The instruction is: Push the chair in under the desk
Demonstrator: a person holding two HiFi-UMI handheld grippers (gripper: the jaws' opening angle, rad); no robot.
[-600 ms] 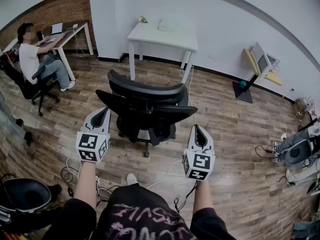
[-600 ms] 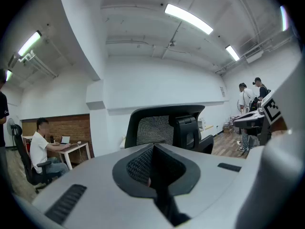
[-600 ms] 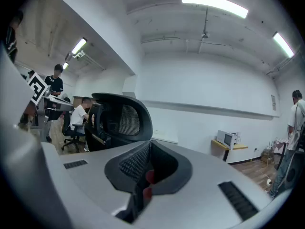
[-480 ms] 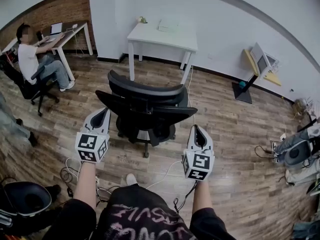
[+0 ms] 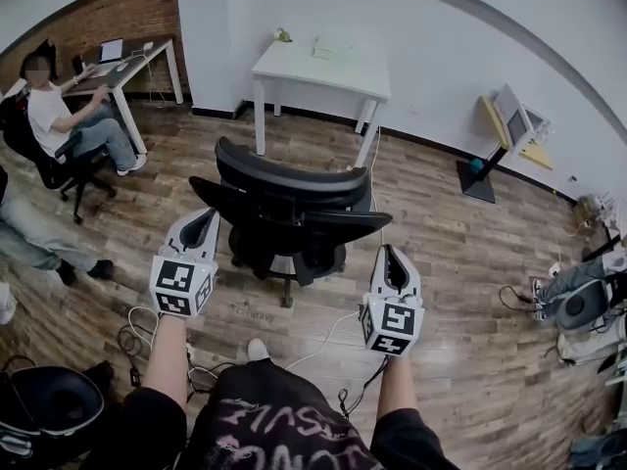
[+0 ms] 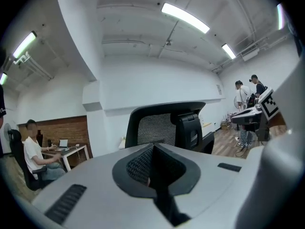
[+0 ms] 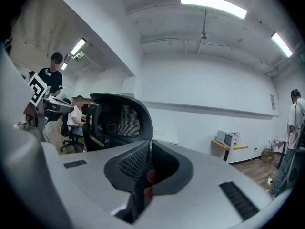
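Closest to the feet, loose cables (image 5: 147, 333) strewn on the wood floor (image 5: 460, 262), just behind the stance: easy to snag with a shoe on any step forward. Next out, left gripper (image 5: 200, 221) and right gripper (image 5: 388, 255), each with jaws pressed together on nothing, flanking the rear of the black office chair (image 5: 294, 215), just behind it and apparently not touching. Closed tips good only as blunt pushers, so likely to skid off the curved backrest or the headrest (image 5: 284, 174) if pressed off-centre. With uneven pressure from the two sides, probably swivels the seat instead of rolling the castered base (image 5: 286, 287), and ends up askew. Farther on, chair well apart from the white surface (image 5: 323, 74), open floor between. With a hard shove, could run wide of the gap, strike a leg (image 5: 260, 116), or jam against the edge if the backrest sits too high. Beyond that, small pale box (image 5: 328, 49) on top near the wall, liable to shift on a knock.
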